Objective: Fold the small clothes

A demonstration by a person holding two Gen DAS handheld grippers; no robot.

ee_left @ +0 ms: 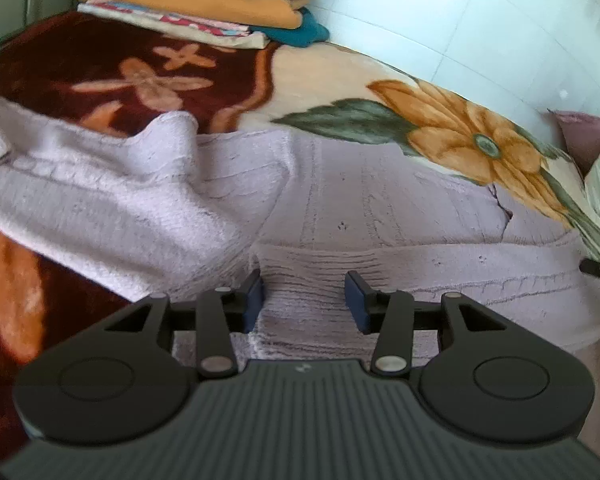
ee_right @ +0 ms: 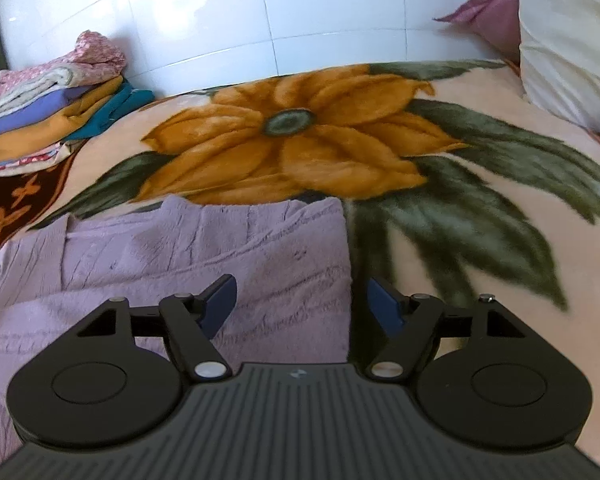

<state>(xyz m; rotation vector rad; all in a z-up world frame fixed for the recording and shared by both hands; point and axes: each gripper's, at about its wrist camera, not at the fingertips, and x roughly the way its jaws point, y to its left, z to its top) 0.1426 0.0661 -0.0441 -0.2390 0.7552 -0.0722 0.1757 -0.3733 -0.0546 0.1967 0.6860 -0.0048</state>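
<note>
Knitwear mid-fold on a flowered bed: your left gripper [ee_left: 304, 300] hovers low over the lilac sweater [ee_left: 372, 208], its blue pads apart and gripping nothing, while your right gripper [ee_right: 300, 304] stands wider still, straddling the sweater's right edge, also with nothing held. The sweater lies spread across the blanket [ee_right: 480, 240], near you, its body flat and one sleeve [ee_left: 100, 200] thrown loosely inward from the left, rumpled where it crosses the chest. To fold it well, you would likely want to pinch the edge through both layers rather than skim the top one, take hold at matching points on either side, and lift only enough to clear the pile before laying the fold over; smoothing that sleeve first should keep a ridge from setting in. Soft ribbed and cabled knit like this stretches and sags, so a shallow bite may slip. The blanket beneath is plush, printed with a big orange flower [ee_right: 296, 144] and green leaves on cream, shading to maroon at the left; its nap could drag on the wool. A stack [ee_right: 56, 116] of folded cloth in blue, mustard, teal and prints sits at the far left by the tiled wall [ee_right: 300, 8], and a pale pillow [ee_right: 568, 40] leans at the right, well apart from the work.
</note>
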